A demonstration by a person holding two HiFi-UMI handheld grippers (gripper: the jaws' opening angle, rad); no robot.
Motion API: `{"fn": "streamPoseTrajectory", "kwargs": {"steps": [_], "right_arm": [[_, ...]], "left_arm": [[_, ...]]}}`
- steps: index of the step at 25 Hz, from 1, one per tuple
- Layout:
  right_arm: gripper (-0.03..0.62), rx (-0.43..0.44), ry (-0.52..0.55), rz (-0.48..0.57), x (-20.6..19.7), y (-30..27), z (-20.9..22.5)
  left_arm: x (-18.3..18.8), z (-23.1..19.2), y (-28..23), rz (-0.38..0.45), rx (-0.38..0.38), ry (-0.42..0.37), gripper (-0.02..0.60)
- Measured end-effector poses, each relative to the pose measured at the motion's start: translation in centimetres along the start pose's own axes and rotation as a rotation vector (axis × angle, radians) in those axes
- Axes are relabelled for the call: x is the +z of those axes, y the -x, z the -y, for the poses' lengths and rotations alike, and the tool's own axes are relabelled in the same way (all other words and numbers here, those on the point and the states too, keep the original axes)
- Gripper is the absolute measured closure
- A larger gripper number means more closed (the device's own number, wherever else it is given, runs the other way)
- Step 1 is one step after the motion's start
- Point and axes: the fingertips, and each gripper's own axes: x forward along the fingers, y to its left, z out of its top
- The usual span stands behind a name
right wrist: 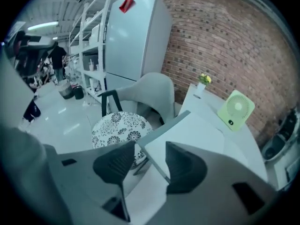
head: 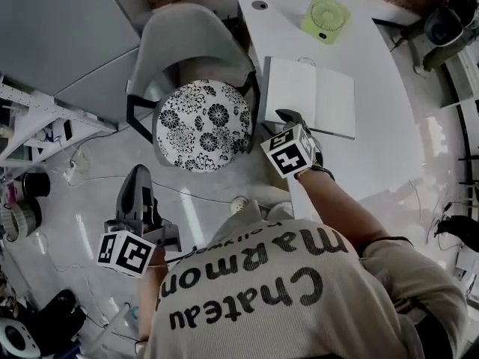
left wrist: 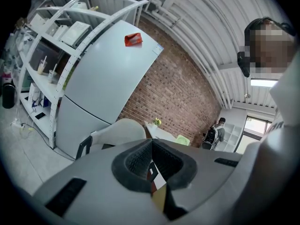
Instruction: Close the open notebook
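An open white notebook [head: 310,96] lies flat on the white table [head: 389,155], both blank pages showing. My right gripper [head: 289,118] points steeply down at the notebook's near left corner. In the right gripper view the jaws of the right gripper [right wrist: 150,149] stand open, with the edge of the notebook [right wrist: 197,135] showing between them and no pad pressing on it. My left gripper [head: 139,178] hangs low at the left over the floor, far from the table. In its own view the pads of the left gripper [left wrist: 151,143] meet, with nothing held.
A grey shell chair with a black-and-white floral cushion [head: 203,124] stands against the table's left edge, right beside the notebook. A green desk fan [head: 325,17] sits at the table's far end. A grey fridge [left wrist: 108,78] and white shelves stand at the left. Cables lie on the floor.
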Motion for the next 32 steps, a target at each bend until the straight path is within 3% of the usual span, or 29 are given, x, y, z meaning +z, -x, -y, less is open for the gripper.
{"fn": "streamPoseTrajectory", "kwargs": {"steps": [4,20,26,32], "right_arm": [[0.367,-0.044,0.117,-0.048,-0.2,-1.2,-0.3],[0.345,-0.198,0.375,-0.111,-0.8,-3.4,-0.6],[0.395,-0.248,0.393,-0.088,-0.6,-3.4,-0.2],[0.47,-0.23,0.295,-0.034,0.0,-2.7,0.3]], "left_arm": [[-0.1,-0.7,0.4,0.005,0.01,0.012,0.58],[-0.4,-3.2,3.3,0.027,0.084,0.033,0.58],[-0.2,-2.7,2.8,0.028,0.068,0.025,0.58],[-0.3,-2.3,2.3,0.016,0.059,0.022,0.58]]}}
